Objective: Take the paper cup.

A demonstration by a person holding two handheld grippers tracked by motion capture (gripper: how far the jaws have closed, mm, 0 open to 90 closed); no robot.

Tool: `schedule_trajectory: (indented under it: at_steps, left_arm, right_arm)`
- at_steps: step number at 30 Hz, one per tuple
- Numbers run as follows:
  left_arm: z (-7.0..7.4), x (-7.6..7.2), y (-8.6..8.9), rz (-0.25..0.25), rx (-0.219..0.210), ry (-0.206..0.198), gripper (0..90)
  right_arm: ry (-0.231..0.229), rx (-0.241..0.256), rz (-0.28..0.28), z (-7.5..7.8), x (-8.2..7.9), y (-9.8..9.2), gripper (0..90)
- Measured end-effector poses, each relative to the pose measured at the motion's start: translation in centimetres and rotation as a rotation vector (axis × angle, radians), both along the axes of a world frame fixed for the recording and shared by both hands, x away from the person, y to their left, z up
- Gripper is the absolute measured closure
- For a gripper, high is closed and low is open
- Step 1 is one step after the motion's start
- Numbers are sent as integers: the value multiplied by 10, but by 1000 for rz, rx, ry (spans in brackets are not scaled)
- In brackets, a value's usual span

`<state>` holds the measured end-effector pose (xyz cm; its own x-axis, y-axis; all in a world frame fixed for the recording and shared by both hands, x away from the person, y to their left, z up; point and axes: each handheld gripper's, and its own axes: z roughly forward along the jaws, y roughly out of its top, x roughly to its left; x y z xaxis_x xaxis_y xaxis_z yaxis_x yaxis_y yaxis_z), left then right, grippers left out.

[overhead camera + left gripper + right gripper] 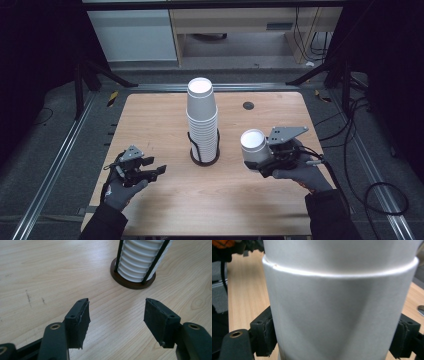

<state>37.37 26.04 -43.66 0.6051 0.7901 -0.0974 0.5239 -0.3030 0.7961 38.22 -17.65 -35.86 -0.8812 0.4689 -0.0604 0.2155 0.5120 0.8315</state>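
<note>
While the right gripper (pixel 264 162) is pinching the light, crushable paper cup (pixel 253 146) mid-wall, the left gripper (pixel 150 172) is waiting open, empty.

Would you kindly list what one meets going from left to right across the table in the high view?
Left hand-held gripper → stack of white cups in its black holder → single white cup → right hand-held gripper that clamps it.
</note>
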Motion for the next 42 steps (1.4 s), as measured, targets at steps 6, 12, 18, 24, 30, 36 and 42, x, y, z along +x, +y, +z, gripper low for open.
schedule_trajectory:
  at_steps: [6, 12, 18, 24, 30, 36, 42]
  left_arm:
    - [15, -2, -7, -30, -16, -44, 407]
    - [27, -1, -19, -103, -52, -57, 398]
    - [39, 1, -34, -166, -74, -67, 385]
    - [47, 0, -51, -200, -65, -86, 363]
    - [54, -5, -67, -245, -88, -100, 342]
    - [61, -8, -81, -305, -103, -108, 330]
    - [65, -11, -95, -363, -115, -101, 323]
  right_arm:
    - [25, -14, 34, -10, 1, 9, 151]
    - [43, -13, 81, -15, 2, 16, 152]
    - [57, -14, 104, -22, 4, 24, 152]
    - [65, -19, 136, -25, 6, 32, 153]
    - [81, -31, 150, -29, 9, 38, 153]
    - [91, -44, 170, -32, 9, 42, 155]
    - [83, -72, 214, -30, 8, 50, 156]
